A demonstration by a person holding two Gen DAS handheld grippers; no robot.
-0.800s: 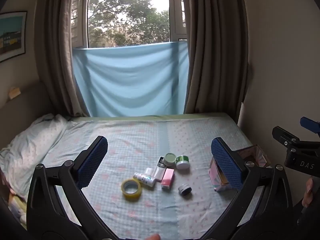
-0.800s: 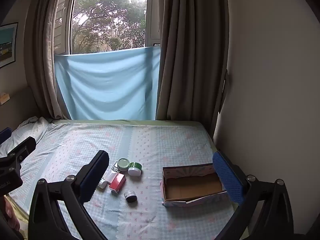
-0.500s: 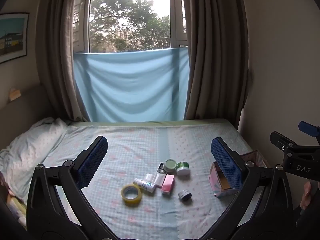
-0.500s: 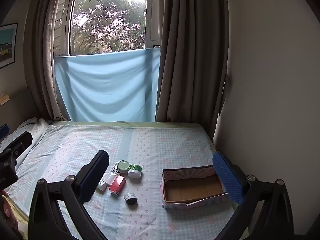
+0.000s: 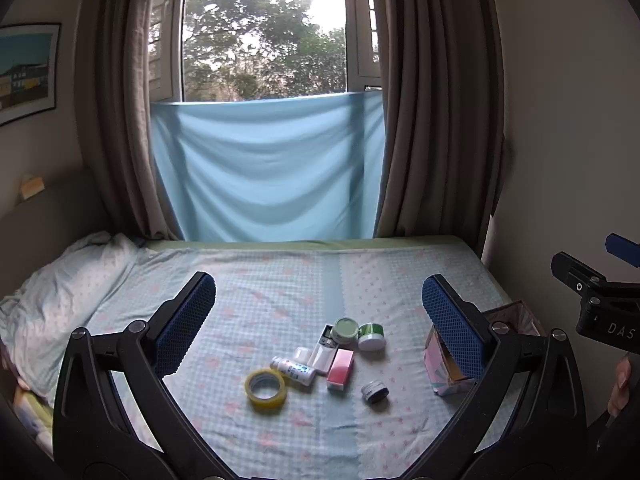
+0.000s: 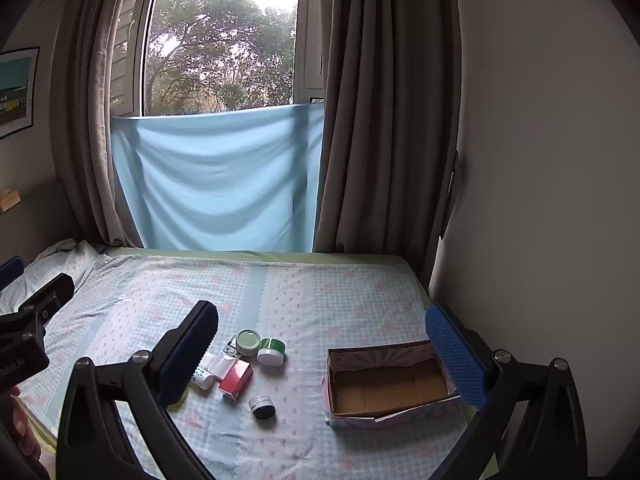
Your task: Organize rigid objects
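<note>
Several small items lie together on the bed: a yellow tape roll [image 5: 265, 389], a white bottle [image 5: 293, 369], a pink-red box [image 5: 340, 368] [image 6: 235, 379], two round jars with green tops [image 5: 346, 330] [image 6: 271, 350], and a small dark jar [image 5: 375, 391] [image 6: 262, 406]. An open, empty cardboard box [image 6: 390, 384] [image 5: 442, 360] stands to their right. My left gripper [image 5: 318, 324] is open and empty, held above and short of the items. My right gripper [image 6: 320, 354] is open and empty, short of the box.
The bed [image 5: 280, 280] has a light checked sheet, with a crumpled pillow [image 5: 60, 288] at the left. A wall [image 6: 540, 200] runs along the bed's right edge. Curtains and a blue cloth [image 5: 264, 168] hang at the window behind.
Both views have tilted up slightly, so the items and the box sit a little lower in frame. Both grippers stay open. Nothing on the bed has moved.
</note>
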